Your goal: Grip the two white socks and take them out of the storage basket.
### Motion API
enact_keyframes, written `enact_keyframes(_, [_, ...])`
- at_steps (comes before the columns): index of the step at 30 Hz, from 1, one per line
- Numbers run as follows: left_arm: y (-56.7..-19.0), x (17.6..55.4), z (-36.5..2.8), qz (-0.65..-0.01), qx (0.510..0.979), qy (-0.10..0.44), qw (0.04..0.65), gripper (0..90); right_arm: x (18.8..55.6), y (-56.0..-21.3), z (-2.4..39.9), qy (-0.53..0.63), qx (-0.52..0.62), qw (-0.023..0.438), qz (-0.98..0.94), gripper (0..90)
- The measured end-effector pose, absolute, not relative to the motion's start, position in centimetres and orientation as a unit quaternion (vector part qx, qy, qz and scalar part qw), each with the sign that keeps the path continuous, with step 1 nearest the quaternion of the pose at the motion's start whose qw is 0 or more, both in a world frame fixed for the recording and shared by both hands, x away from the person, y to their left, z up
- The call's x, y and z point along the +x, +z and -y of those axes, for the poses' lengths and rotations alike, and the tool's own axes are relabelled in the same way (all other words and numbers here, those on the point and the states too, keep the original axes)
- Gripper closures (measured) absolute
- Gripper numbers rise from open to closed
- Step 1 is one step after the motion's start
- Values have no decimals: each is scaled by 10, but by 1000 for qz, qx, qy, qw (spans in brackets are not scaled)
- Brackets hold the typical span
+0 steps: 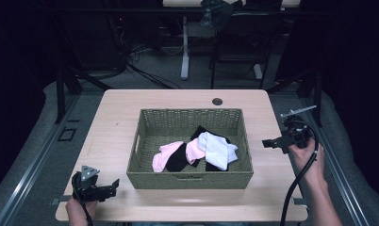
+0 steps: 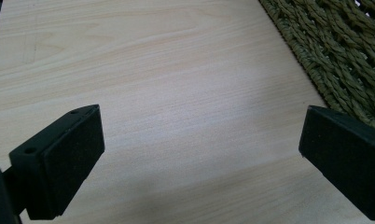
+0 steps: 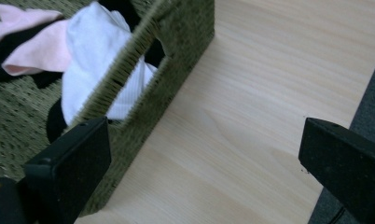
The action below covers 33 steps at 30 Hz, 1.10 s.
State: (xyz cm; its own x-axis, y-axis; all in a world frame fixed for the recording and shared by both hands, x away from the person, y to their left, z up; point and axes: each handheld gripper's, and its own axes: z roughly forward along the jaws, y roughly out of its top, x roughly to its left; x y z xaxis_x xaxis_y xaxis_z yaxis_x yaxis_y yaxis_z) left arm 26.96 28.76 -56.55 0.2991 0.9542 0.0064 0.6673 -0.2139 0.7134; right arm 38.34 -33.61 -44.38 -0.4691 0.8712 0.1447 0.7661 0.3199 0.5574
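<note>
Both tools, left tool (image 1: 113,184) and right tool (image 1: 268,142), jaws apart, empty. Reach right tool toward 9 o'clock over olive woven basket (image 1: 145,179) rim; pinch white sock (image 1: 217,148) top.

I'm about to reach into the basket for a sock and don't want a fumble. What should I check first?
1. Left gripper open, holding nothing: ok.
2. Right gripper open, holding nothing: ok.
3. Socks inside the basket: ok.
4. White sock on top, uncovered: ok.
5. Both grippers outside the basket, on either side: ok.
6. Whether the socks are tangled together: cannot tell.
</note>
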Motion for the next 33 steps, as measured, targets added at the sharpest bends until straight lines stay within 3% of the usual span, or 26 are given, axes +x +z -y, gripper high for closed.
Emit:
enact_keyframes(14, [-566, 269, -288, -546, 742, 231, 313, 1, 408, -406, 275, 289, 456, 80, -838, 24])
enact_keyframes(33, [-567, 270, -288, -545, 744, 231, 312, 1, 443, -402, 193, 259, 406, 57, -875, 50])
